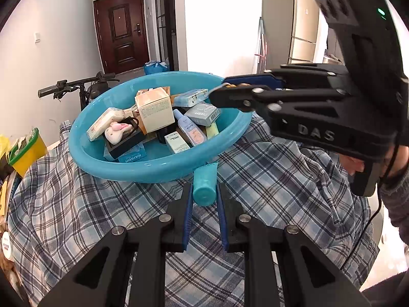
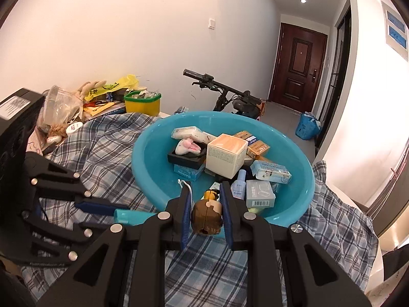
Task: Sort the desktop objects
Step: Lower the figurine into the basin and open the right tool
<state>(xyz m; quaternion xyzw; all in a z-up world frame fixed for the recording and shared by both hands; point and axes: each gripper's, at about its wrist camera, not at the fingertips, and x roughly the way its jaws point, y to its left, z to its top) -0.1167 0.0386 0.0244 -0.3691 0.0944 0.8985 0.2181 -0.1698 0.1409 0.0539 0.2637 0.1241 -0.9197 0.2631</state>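
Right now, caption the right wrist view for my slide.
Right tongs grip a small brown figurine at the rim of the blue basin filled with boxes.

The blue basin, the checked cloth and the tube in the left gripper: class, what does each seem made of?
Blue basin: likely glossy plastic, with bright highlights on its rim. Checked cloth: woven fabric, matte, creased. Teal tube in the left gripper: probably smooth plastic with a soft sheen.

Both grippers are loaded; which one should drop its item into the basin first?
Right, probably. The right gripper holds its small figurine already over the blue basin; the left gripper, clamping the teal tube, sits just outside the rim.
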